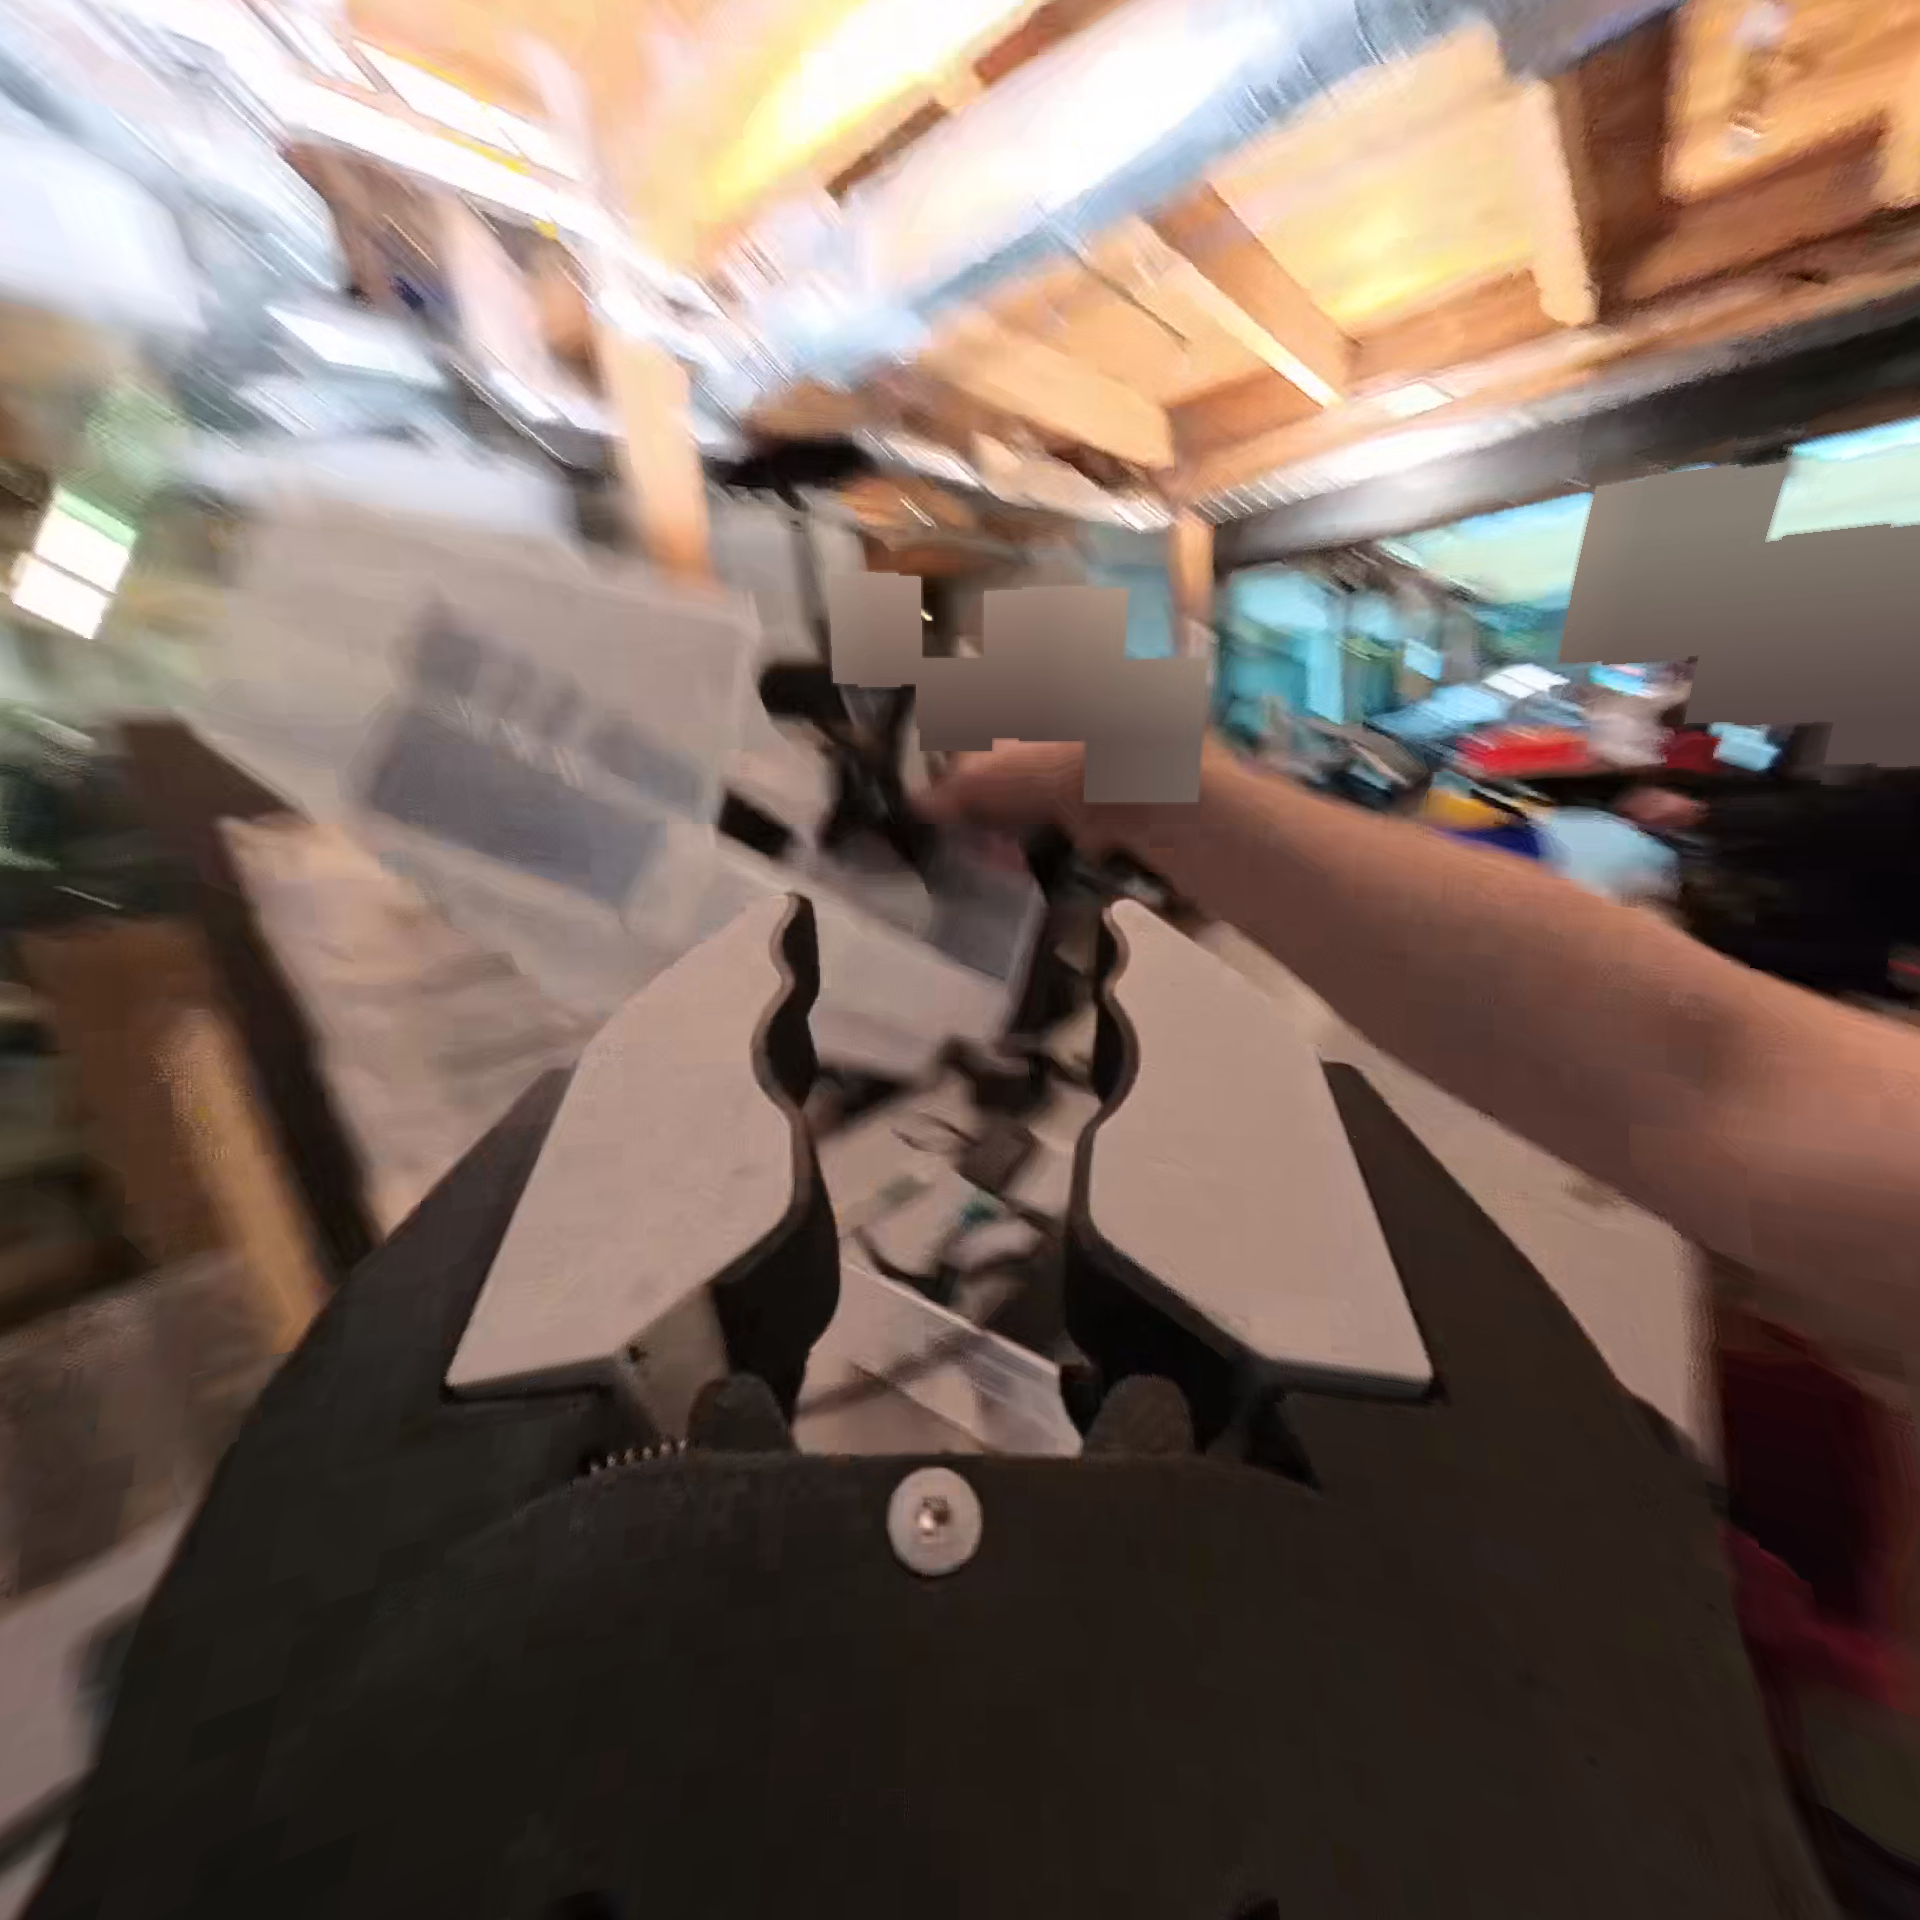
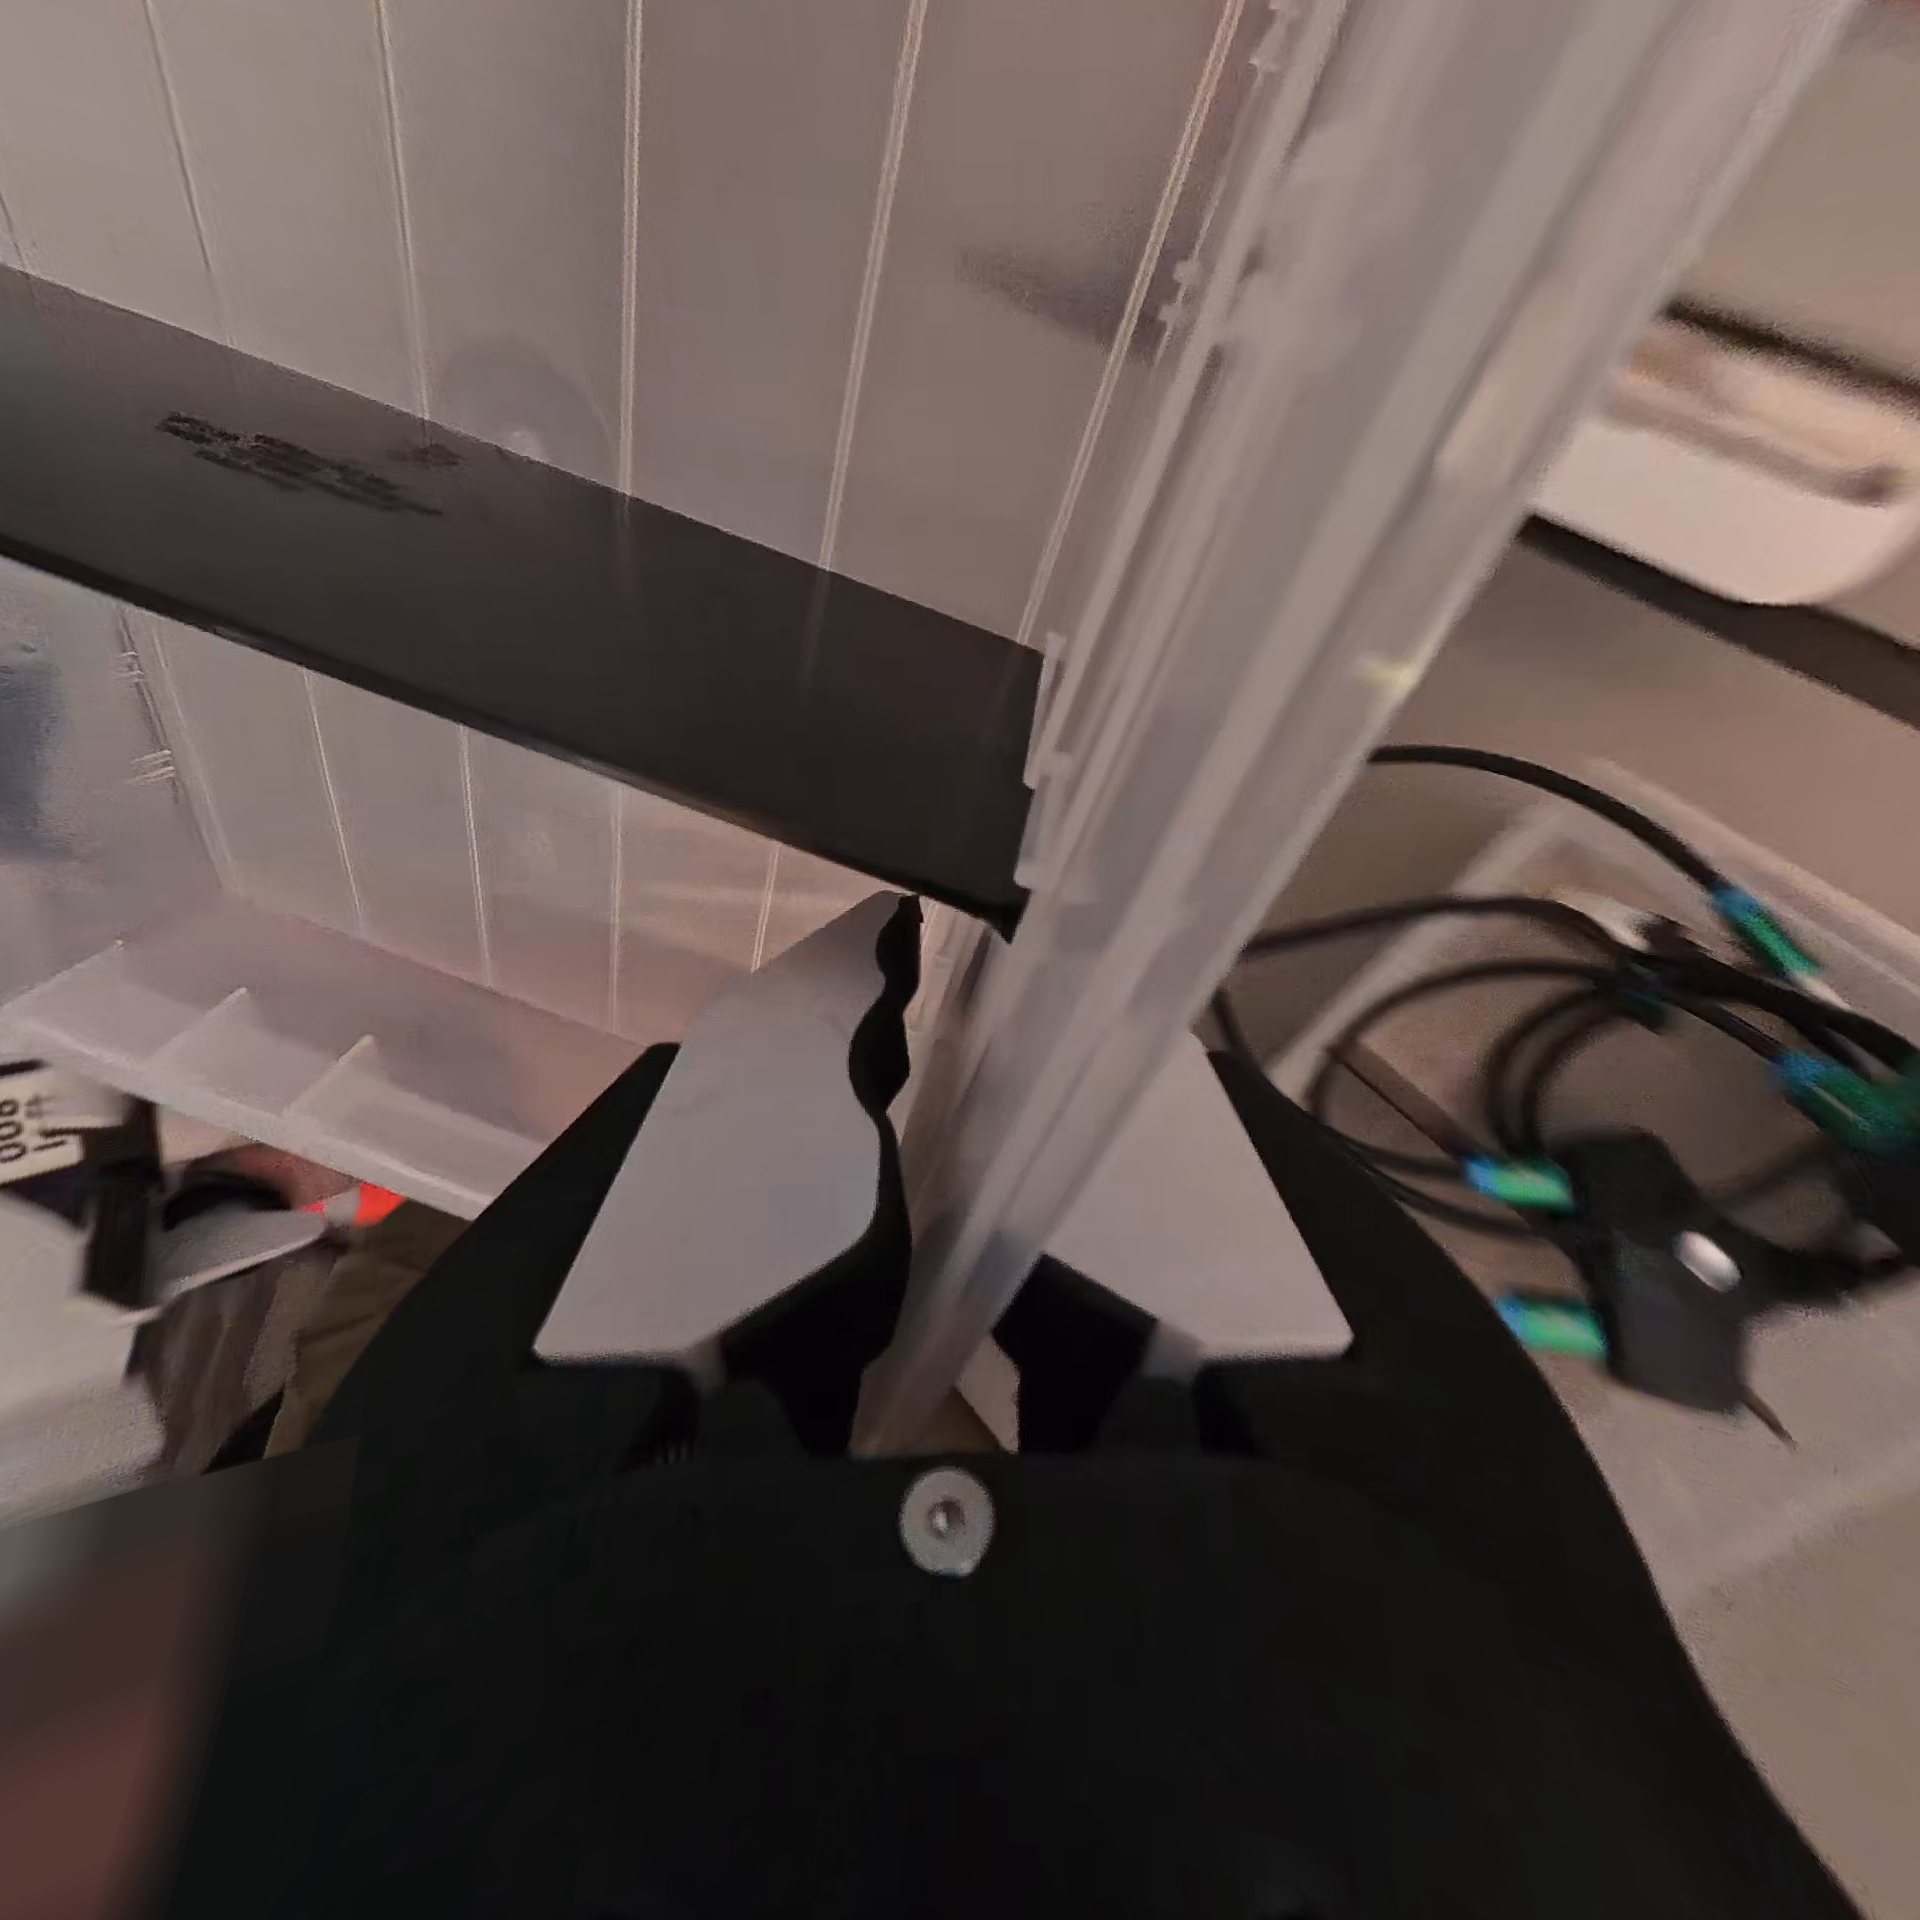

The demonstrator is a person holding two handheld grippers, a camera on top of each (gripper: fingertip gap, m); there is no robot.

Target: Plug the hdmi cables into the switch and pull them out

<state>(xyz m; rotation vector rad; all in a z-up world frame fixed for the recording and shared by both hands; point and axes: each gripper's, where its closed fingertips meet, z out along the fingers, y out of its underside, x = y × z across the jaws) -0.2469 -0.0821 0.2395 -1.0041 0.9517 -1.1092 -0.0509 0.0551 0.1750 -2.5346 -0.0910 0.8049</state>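
In the right wrist view, a small black HDMI switch (image 2: 1662,1288) lies low on the right. Black cables (image 2: 1455,925) with green-blue plugs (image 2: 1519,1184) bunch around it; blur hides which plugs are seated. My right gripper (image 2: 987,935) is shut on the edge of a clear plastic lid (image 2: 1195,727) that stands upright between its fingers. Only the left finger (image 2: 790,1122) shows fully. My left gripper (image 1: 954,935) is open and empty in the air, above a blurred tangle of dark cables (image 1: 987,1143).
A black bar (image 2: 582,644) crosses the ribbed clear panel (image 2: 520,260). A clear divided tray (image 2: 260,1049) lies lower left. In the left wrist view, a bare forearm (image 1: 1455,1018) reaches in from the right, and a translucent bin (image 1: 551,748) and wooden post (image 1: 655,436) stand behind.
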